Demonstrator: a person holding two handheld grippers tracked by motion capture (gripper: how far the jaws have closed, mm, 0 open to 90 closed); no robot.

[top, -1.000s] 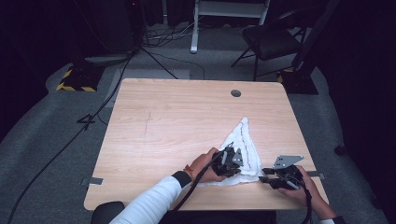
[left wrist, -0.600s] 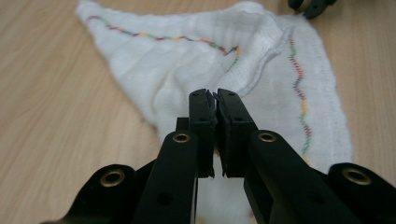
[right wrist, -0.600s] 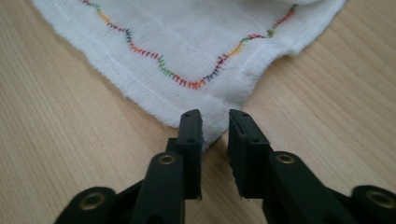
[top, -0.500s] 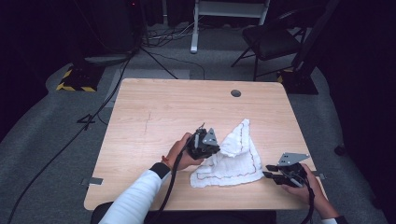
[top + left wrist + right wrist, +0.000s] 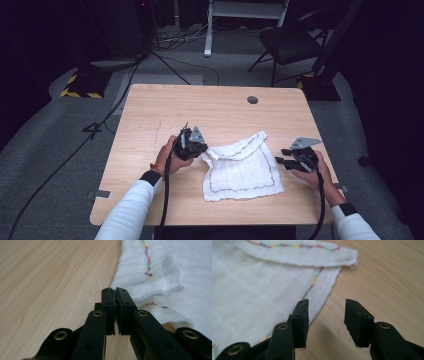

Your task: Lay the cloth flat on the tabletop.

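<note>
A white cloth (image 5: 242, 172) with a coloured stitched border lies mostly spread on the wooden table (image 5: 165, 110), its far corner folded over. My left gripper (image 5: 202, 149) sits at the cloth's left corner. In the left gripper view the jaws (image 5: 115, 290) are shut, the cloth (image 5: 180, 262) edge runs right at their tips, and no fabric shows between the pads. My right gripper (image 5: 280, 161) is beside the cloth's right edge. Its jaws (image 5: 327, 302) have just been opening and stand apart over bare wood, with the cloth (image 5: 249, 290) corner under the left jaw and nothing pinched.
A round cable hole (image 5: 252, 100) sits near the table's far edge. Beyond the table are a dark chair (image 5: 287, 42), a white stand leg (image 5: 207, 50), a yellow-and-black striped block (image 5: 80, 85) and cables on the grey floor. Bare wood lies left of and beyond the cloth.
My left gripper moved left and away across the table, and the bunched cloth was drawn out into a flatter sheet. My right gripper shifted away from the near edge and its jaws widened.
</note>
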